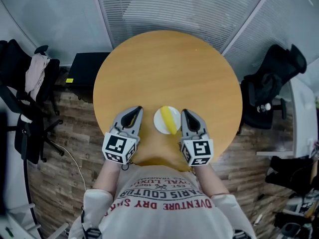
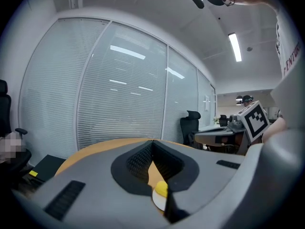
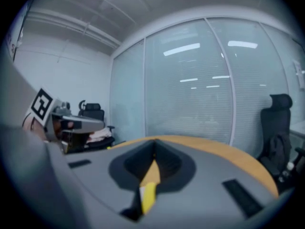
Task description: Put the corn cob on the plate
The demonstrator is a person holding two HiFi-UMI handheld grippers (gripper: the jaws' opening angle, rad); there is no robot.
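Note:
A yellow corn cob lies on a small white plate near the front edge of a round wooden table. My left gripper hovers just left of the plate and my right gripper just right of it. Both are raised above the table, and neither touches the cob. In the left gripper view the jaws meet at the tip with nothing between them; the cob and plate show below through the gap. In the right gripper view the jaws are shut and empty, with the cob below.
Black office chairs stand at the left and the right of the table. A black box sits on the wooden floor at the back left. Glass walls with blinds close off the far side.

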